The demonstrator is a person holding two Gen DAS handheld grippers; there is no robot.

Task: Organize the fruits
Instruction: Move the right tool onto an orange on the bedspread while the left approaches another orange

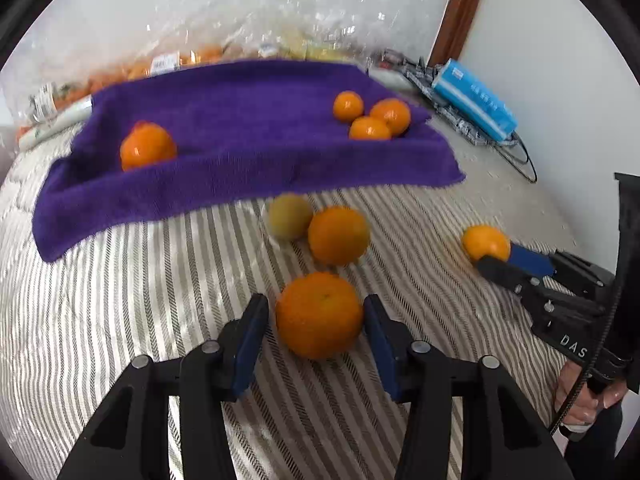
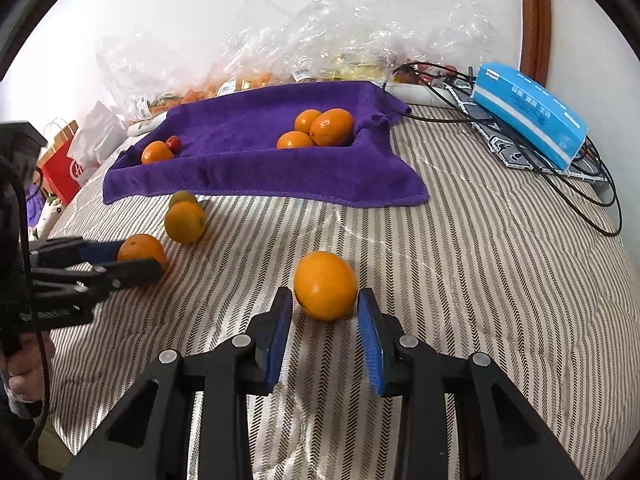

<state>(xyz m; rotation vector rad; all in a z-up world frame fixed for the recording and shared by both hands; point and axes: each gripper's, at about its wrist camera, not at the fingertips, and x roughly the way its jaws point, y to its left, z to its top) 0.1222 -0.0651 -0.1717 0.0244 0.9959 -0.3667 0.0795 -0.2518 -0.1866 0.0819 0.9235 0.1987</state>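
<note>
The left gripper (image 1: 316,316) stands part open around a large round orange (image 1: 319,315) that rests on the striped bedspread (image 1: 120,300); its blue pads flank the fruit closely, the right pad at the skin and a thin gap showing at the left pad, so a firm grip is not evident. The right gripper (image 2: 325,312) is also part open, its ribbed blue pads (image 2: 372,344) on either side of a smooth oval orange (image 2: 325,285) that lies just ahead of the tips, with no pad pressing on it. Beyond the left gripper lie another orange (image 1: 338,235) and a dull yellow-green fruit (image 1: 289,216), touching each other near the edge of a plush purple towel (image 1: 240,128). The towel is draped over something with raised sides, forming a shallow tray shape; three small oranges (image 1: 370,116) cluster in its right corner and one orange (image 1: 147,146) sits at its left side, with a small red fruit (image 2: 174,142) beside it. Crinkled clear plastic bags (image 2: 280,40) of produce stand behind, and a blue box (image 2: 528,114) lies on tangled black cables (image 2: 592,200) at the right.
</note>
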